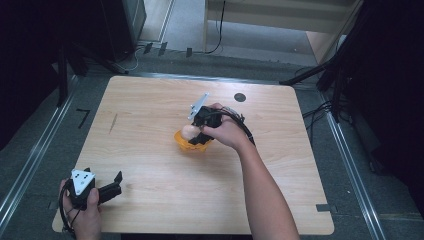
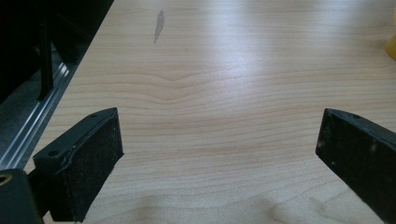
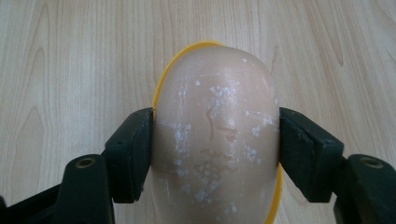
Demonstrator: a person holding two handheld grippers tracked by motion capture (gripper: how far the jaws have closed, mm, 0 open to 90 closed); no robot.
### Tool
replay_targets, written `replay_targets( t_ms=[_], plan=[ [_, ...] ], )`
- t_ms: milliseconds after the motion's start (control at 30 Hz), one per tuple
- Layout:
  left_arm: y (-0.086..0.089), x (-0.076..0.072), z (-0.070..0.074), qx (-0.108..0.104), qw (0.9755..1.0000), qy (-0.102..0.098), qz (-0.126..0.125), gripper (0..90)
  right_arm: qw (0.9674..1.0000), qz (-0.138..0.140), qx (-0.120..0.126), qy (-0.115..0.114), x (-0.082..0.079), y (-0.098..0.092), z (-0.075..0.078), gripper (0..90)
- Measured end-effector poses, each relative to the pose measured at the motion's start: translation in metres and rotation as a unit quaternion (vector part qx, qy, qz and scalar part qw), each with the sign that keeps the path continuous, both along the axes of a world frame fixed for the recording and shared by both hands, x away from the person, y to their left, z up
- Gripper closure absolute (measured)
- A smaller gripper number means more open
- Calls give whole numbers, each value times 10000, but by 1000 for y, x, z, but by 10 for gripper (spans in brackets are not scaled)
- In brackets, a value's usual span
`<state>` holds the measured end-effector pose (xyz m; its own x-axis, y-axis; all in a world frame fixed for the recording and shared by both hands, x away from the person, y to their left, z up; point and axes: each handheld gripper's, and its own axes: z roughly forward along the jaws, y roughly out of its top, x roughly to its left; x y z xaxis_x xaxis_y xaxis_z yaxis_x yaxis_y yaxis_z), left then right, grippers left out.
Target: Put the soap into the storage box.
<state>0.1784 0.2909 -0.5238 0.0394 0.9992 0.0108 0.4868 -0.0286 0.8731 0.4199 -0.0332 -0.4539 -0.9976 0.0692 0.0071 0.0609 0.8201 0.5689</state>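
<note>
A pale wooden table (image 1: 150,165) carries a yellow dish (image 1: 184,141) near its middle. Above the dish, the right gripper (image 3: 215,144) clamps a beige, white-flecked lump (image 3: 215,135). Well apart, near the table's front-left corner, the left gripper (image 2: 219,140) gapes wide, holding nothing.

table (image 3: 70,56): pale wood grain, soft sheen | beige lump (image 3: 217,140): smooth, white-flecked, possibly soap | right gripper (image 3: 215,154): matt black

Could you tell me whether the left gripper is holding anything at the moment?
No, the left gripper is open, with bare wooden table between its jaws.
</note>
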Motion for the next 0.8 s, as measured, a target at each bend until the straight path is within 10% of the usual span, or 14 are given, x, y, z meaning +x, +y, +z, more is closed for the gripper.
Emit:
replay_targets(
  t_ms=[367,800],
  plan=[
    [0,0,0,-38,10000,-36,1,9,9998,-12,-170,78,2,3,-5,325],
    [0,0,0,-38,10000,-35,-1,9,9991,-323,252,130,0,-11,1,298]
  ],
)
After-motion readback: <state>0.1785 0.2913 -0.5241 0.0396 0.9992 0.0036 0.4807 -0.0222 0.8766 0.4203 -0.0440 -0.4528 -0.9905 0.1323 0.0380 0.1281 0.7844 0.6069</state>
